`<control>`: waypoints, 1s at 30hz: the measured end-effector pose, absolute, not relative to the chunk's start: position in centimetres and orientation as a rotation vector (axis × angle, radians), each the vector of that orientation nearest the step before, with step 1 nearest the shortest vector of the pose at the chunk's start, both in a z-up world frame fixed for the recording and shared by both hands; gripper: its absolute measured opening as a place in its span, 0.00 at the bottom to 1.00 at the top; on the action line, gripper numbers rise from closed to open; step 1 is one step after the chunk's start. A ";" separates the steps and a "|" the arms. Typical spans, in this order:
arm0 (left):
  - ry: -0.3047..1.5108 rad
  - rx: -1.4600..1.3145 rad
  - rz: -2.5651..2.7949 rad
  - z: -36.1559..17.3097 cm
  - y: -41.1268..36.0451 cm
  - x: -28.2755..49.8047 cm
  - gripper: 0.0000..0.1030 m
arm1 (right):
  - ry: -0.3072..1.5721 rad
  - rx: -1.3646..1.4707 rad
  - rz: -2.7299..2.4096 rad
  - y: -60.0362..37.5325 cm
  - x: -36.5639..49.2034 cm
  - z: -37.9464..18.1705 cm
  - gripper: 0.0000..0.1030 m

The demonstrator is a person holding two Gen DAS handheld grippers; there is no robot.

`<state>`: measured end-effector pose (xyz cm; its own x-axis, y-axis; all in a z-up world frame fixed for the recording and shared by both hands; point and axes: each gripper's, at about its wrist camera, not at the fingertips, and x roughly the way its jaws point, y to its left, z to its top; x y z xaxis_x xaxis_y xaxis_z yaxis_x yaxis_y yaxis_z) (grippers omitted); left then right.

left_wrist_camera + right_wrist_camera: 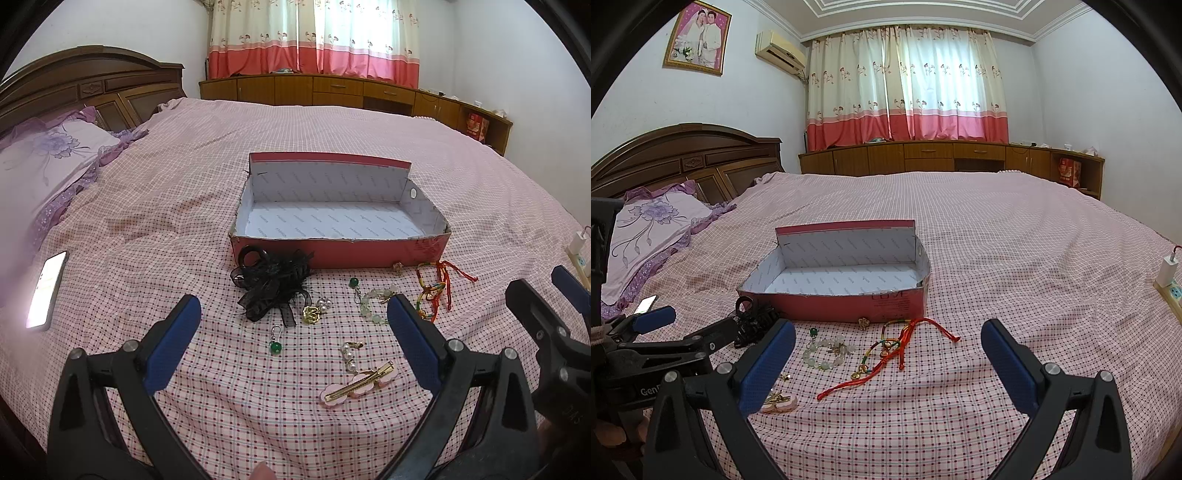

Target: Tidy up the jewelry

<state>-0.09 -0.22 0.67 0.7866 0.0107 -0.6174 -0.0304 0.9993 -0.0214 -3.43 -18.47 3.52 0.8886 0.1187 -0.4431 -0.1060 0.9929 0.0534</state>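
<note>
An empty red cardboard box (332, 253) with a white inside sits on the checked bedspread; it also shows in the right wrist view (834, 306). In front of it lie a black hair bow (271, 284), green bead earrings (275, 347), a gold brooch (312, 314), a pale bead bracelet (371, 302) (827, 352), red and coloured cord bracelets (437, 286) (894, 350), a pearl piece (349, 356) and a pink-gold hair clip (360, 384). My left gripper (293, 314) is open and empty above the jewelry. My right gripper (888, 338) is open and empty near the cord bracelets.
A lit phone (48, 290) lies on the bed at left. Purple pillows (48, 158) and a wooden headboard (683, 158) are at far left. A white charger and power strip (1169, 277) sit at the right bed edge. Wooden cabinets (960, 157) line the far wall.
</note>
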 end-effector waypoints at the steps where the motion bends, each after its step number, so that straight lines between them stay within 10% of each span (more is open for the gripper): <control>1: 0.665 -0.031 0.022 0.7 -0.2 -0.1 0.92 | 0.461 0.029 0.118 -18.5 -3.4 3.5 0.99; 30: 0.660 -0.024 0.020 0.7 -0.3 -0.1 0.92 | 0.460 0.029 0.117 -18.6 -3.4 3.6 0.99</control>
